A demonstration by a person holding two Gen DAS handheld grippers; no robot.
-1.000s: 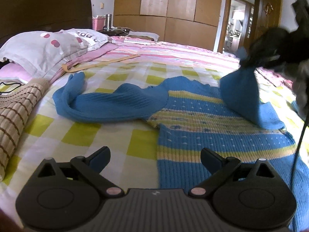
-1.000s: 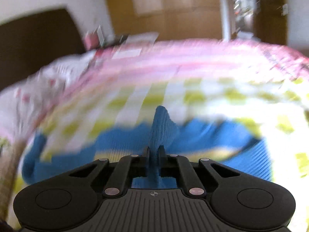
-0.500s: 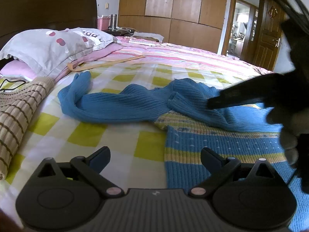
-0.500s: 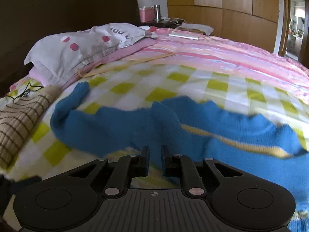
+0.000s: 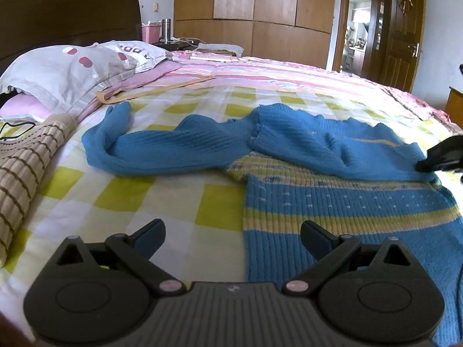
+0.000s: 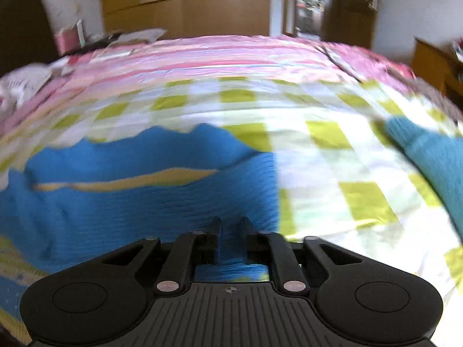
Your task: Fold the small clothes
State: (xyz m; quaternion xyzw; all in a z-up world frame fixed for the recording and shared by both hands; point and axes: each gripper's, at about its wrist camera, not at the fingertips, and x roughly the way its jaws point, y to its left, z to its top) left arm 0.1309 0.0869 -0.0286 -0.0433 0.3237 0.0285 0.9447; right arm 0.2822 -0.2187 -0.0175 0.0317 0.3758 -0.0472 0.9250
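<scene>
Covering the wide bed is a smooth cotton sheet (image 5: 121, 199) checked in yellow-green and white, with a pink striped quilt (image 5: 260, 72) spread flat beyond it. On the sheet lies the blue ribbed knit sweater (image 5: 327, 202), banded across the chest in yellow and pale dotted stripes. 1 sleeve trails out toward the left in a soft, curved roll, and the other is folded flat across the upper body. A tall wooden wardrobe (image 5: 260, 8) with plain panel doors lines the far wall, and a dark wooden headboard (image 5: 66, 14) rises at the left. A grey pillow (image 5: 72, 72) with red spots sits in front of it, and a beige woven mat (image 5: 23, 167) with brown stripes hangs at the sheet's left edge.

The left gripper (image 5: 233, 238) hovers over the sweater's lower left edge, its 2 dark fingers spread wide with nothing between them. The right gripper (image 6: 230, 235), blurred in its own view, has its fingers drawn narrow after closing; blue knit lies under them, but whether they pinch it cannot be told.
</scene>
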